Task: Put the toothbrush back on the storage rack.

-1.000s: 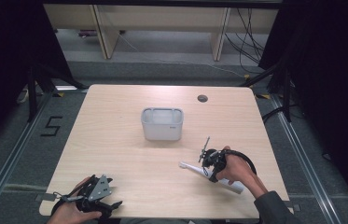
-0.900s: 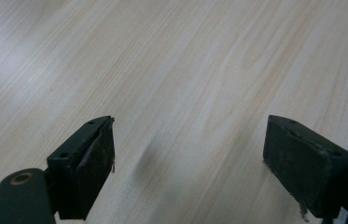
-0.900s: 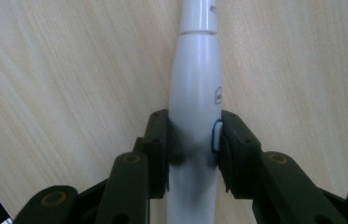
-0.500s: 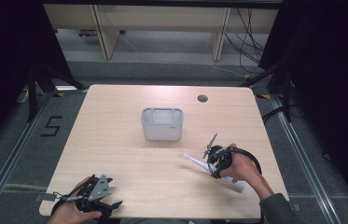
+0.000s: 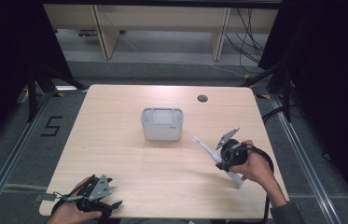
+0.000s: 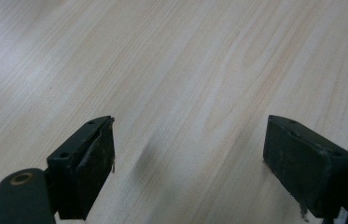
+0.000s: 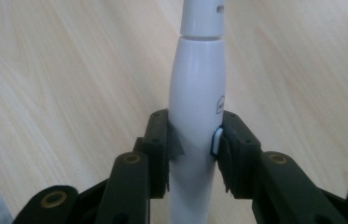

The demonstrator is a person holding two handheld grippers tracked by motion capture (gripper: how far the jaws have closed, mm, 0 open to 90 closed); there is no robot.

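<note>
Wooden table [image 5: 115,140]; my right gripper [image 7: 191,149] clamps toothbrush [image 7: 195,116] mid-body, probably for grey bin [image 5: 162,123]; left gripper [image 6: 190,168] spread wide, idle.

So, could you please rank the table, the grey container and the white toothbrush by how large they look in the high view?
1. The table, by far the largest.
2. The grey container.
3. The white toothbrush, slimmer, though partly hidden by the right gripper.

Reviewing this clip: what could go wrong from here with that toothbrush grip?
The right gripper pinches the smooth, rounded white electric toothbrush on its handle, so it might swivel or slip. Its long head end points toward the grey container and could clip the rim if swung carelessly.
</note>
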